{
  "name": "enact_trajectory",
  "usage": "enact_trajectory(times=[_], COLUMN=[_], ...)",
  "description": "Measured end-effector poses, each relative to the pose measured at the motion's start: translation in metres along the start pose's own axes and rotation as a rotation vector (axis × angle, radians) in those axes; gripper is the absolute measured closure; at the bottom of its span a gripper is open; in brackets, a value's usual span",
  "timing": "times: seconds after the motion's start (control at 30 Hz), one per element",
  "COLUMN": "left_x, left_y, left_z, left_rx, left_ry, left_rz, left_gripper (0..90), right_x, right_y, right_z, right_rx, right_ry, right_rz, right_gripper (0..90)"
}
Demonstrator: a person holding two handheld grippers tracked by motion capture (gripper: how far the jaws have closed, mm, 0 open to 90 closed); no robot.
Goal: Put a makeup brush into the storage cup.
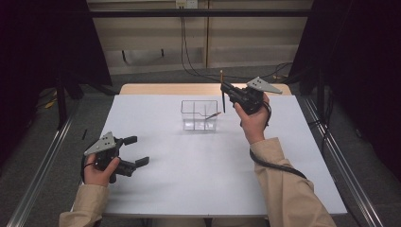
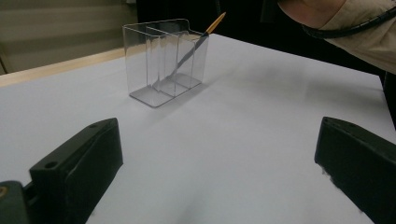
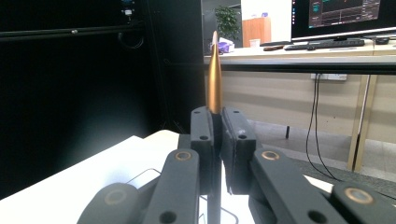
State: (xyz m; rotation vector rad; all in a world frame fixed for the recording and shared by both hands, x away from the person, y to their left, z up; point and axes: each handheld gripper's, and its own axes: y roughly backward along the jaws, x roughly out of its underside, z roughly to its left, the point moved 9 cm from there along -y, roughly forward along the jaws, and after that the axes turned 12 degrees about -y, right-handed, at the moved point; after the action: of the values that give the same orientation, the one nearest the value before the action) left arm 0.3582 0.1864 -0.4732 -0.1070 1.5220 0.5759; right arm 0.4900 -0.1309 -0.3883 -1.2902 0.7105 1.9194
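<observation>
**Pencil held upright beside the clear holder**

High view: The right tool is raised above the far right part of the white counter, just right of the clear holder. Its jaws are clamped together on a pencil, which is kept nearly upright, its lower end hanging just right of the holder's rim. The right hand is bent up at the wrist, the forearm rising from the lower right. A second pencil is seen leaning inside the holder. The left tool is held low, well to the near left of the holder, jaws spread apart with nothing between them; the left hand is wrapped around its body.

Left gripper view: The two black jaws are seen wide apart over bare counter. The holder stands farther off, with the leaning pencil in one of its compartments, tip poking past the rim.

Right gripper view: The jaws are pressed shut on the pencil, whose golden end rises straight up from between them.
</observation>
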Motion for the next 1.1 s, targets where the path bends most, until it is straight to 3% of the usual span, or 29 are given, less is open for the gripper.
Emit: enact_trajectory(times=[1.1], left_x=[0.002], left_y=[0.001], left_z=[0.001], left_rx=[0.0], left_ry=[0.002], left_rz=[0.003], left_gripper=[0.9], right_x=[0.007], right_y=[-0.021], right_z=[0.013], right_rx=[-0.04], right_ry=[0.012], right_rz=[-0.001], right_gripper=[84.5])
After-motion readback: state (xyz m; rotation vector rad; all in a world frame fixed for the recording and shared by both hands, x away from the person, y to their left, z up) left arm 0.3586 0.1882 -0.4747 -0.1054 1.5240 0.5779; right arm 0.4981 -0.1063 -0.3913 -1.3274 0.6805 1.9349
